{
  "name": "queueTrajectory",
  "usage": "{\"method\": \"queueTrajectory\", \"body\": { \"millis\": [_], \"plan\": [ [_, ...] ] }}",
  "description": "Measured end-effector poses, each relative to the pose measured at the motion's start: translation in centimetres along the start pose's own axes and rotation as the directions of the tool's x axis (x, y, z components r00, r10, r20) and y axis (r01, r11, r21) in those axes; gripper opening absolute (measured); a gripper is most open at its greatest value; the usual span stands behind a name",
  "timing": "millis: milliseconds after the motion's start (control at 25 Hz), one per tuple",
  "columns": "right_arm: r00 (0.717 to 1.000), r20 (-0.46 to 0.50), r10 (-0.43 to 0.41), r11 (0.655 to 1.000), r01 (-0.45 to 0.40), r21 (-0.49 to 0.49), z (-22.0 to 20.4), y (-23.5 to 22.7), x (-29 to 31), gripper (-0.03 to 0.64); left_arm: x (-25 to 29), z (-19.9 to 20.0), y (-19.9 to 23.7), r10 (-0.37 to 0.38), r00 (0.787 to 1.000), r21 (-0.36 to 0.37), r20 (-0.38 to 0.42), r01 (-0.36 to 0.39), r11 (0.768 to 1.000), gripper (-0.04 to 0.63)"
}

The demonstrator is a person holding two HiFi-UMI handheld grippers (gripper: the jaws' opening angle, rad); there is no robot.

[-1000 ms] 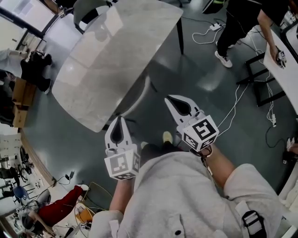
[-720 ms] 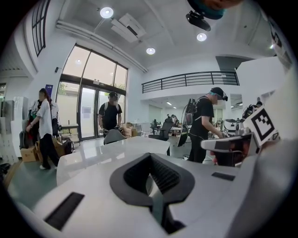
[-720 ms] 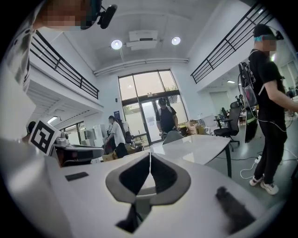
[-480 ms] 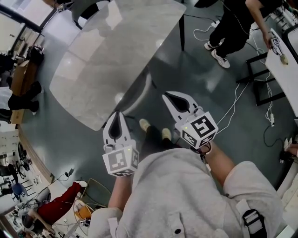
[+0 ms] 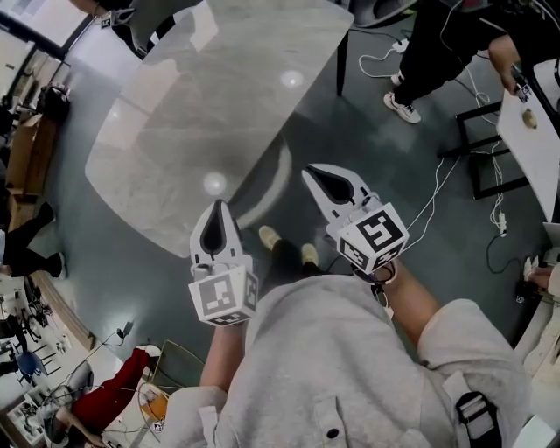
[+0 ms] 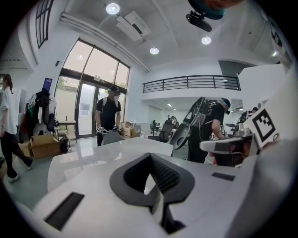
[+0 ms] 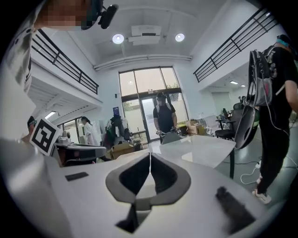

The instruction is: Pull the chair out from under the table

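- Chair (image 5: 280,175): only a pale curved edge of its back shows, sticking out from under the near edge of the table (image 5: 201,96); the rest is tucked beneath the top.
- Chair edge sits just ahead of the fingertips, in the gap between the two grippers and nearer the right tip. It touches neither.
- Left gripper (image 5: 216,210): fingers clenched tip to tip, nothing between them. It points at the table's near edge, with the tip just short of it.
- Right gripper (image 5: 315,175): fingers also pressed together and empty. The tip is beside the chair edge, over bare floor (image 5: 376,149).
- Both gripper views: pads meet in a thin line, and the white tabletop spreads out beyond the tips.
- Marker cubes sit behind the fingers, close to the holder's grey sweater (image 5: 350,367).
- Holder's shoes (image 5: 269,234) are on the floor behind the tips, between the two grippers.
- Second chair (image 5: 144,17) is at the table's far end, well beyond the fingers.
- Person in black (image 6: 109,116) stands past that far end, straight ahead of the left fingers.
- Another person in black (image 5: 437,44) is off to the right of the right fingers, well apart, with white cables (image 5: 437,201) on the floor nearby.
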State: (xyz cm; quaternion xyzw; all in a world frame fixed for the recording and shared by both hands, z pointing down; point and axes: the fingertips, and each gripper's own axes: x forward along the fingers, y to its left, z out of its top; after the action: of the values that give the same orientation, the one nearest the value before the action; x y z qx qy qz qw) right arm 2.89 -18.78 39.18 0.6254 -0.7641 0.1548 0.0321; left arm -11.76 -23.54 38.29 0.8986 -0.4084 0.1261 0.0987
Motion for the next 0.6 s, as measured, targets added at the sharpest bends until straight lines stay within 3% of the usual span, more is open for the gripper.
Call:
{"method": "queueTrajectory", "body": {
  "millis": [600],
  "plan": [
    [0.992, -0.12, 0.03, 0.997, -0.038, -0.069, -0.4, 0.1, 8.9, 0.026, 5.3, -1.8, 6.1, -0.031, 0.996, -0.071, -0.08, 0.025, 0.997, 0.012]
  ]
}}
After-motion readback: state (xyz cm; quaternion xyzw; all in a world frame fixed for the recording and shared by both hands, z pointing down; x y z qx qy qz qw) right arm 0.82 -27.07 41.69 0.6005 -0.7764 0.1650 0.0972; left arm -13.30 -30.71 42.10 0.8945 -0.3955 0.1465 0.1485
